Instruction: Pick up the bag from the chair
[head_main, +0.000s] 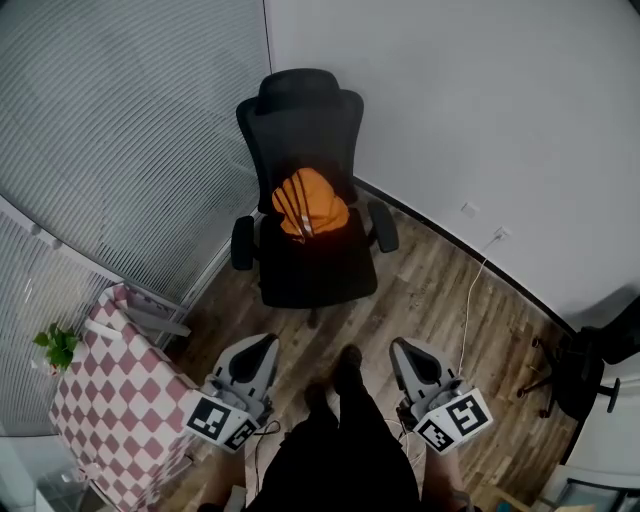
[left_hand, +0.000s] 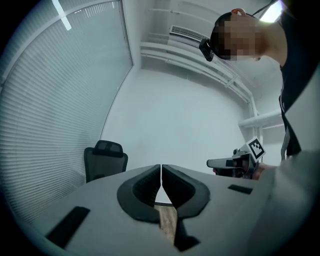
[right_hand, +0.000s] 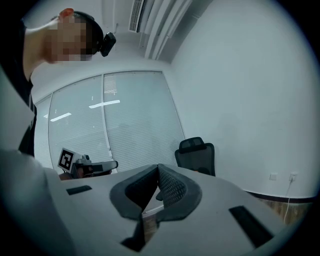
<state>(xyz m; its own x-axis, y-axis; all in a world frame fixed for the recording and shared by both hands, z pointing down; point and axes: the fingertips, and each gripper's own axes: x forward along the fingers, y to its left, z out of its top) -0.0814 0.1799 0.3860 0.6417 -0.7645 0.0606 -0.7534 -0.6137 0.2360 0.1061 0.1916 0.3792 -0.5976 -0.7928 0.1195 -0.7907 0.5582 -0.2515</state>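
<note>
Evidently neither tool holds anything. The left gripper (left_hand: 161, 172) has its jaws pressed together, the dark pads meeting along a thin line with nothing between them. The right gripper (right_hand: 158, 172) likewise has its jaws closed tip to tip and empty. From the head view, both are held low on either side of the person's dark-clothed legs (head_main: 340, 440), pointing forward over the wooden floor (head_main: 440, 290).

The orange bag (head_main: 310, 203) lies well ahead of them, on the seat of the black office chair (head_main: 300, 120) and against the bottom of its backrest. The chair stands in the corner, between the window blinds (head_main: 120, 120) and the white wall (head_main: 470, 100).

Just left of the left gripper is a table (head_main: 115, 400) under a red-and-white checked cloth, with a small green plant (head_main: 58, 345) beside it.
</note>
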